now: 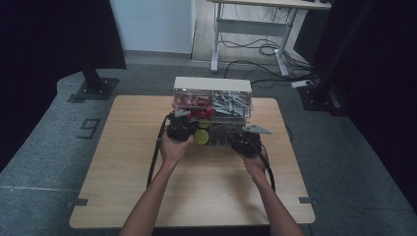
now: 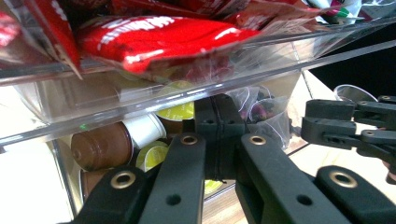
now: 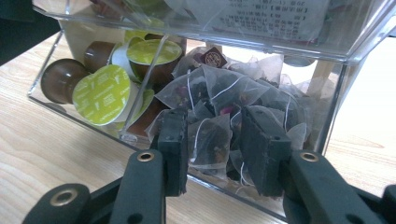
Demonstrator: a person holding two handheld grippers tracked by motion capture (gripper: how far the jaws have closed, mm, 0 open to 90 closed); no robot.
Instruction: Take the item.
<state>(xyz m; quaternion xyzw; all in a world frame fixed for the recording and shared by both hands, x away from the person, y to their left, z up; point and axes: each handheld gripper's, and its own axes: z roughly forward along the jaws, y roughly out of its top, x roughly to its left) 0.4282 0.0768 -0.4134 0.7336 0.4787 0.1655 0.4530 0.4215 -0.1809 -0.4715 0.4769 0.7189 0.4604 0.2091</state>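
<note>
High view: a clear acrylic organiser (image 1: 212, 105) with a pale lid sits at centre frame, on the far half of a wooden table (image 1: 196, 196), both of the person's hands closing in on its lower tier. That tier holds brown coffee capsules (image 3: 100, 93) with green foil tops at the left of the right gripper view, and a heap of mesh tea bags (image 3: 224, 107) at centre. Red sachets (image 2: 154, 39) fill the shelf above, across the top of the left gripper view. The right gripper (image 3: 217, 149) stands with its jaws parted against the transparent front wall, framing the tea bags, apparently lined up on that compartment. The left gripper (image 2: 218, 140) has its jaws brought together, nothing visible between them, its tips at the lower tier's front edge below the capsules, perhaps to steady or draw the tier out. The right gripper also appears at the right edge of the left gripper view.
</note>
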